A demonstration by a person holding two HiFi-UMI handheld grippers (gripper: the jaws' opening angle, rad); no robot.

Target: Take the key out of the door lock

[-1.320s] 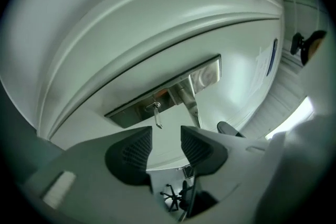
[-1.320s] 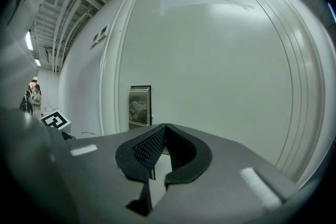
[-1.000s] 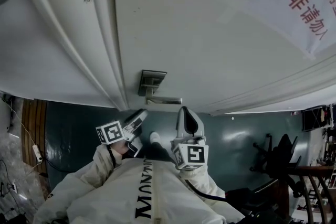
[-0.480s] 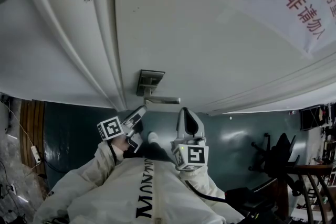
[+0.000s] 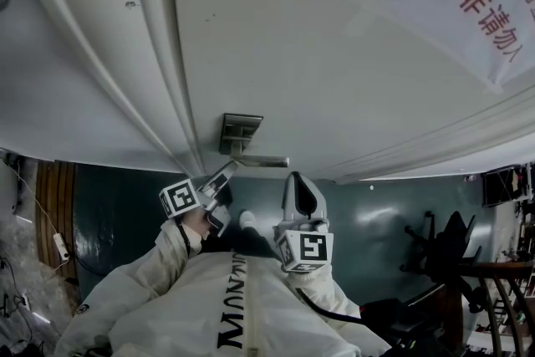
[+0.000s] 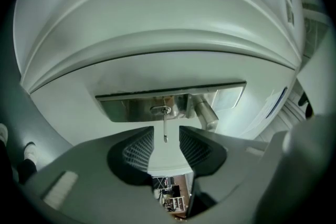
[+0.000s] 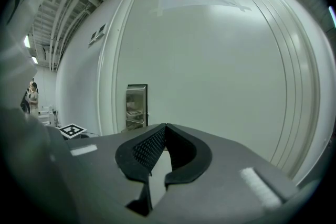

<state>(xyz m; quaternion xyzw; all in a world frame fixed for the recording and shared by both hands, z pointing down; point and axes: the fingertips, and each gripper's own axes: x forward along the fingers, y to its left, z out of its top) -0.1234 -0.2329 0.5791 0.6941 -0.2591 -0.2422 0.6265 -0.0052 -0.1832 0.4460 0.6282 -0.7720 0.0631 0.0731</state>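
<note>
At the grasping step, the left gripper [image 6: 166,135] brackets the key [image 6: 165,127] in the lock plate [image 6: 131,108] on the door [image 6: 157,18], its jaws closing but not yet touching, while the right gripper [image 7: 165,127] sits clenched and empty; a firm pinch and a straight pull likely come next.

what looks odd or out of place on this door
Only the key: it is sticking out of the lock in the metal plate on the door. The left gripper has its jaws closing around it, not yet touching. Nothing looks damaged or askew.
</note>
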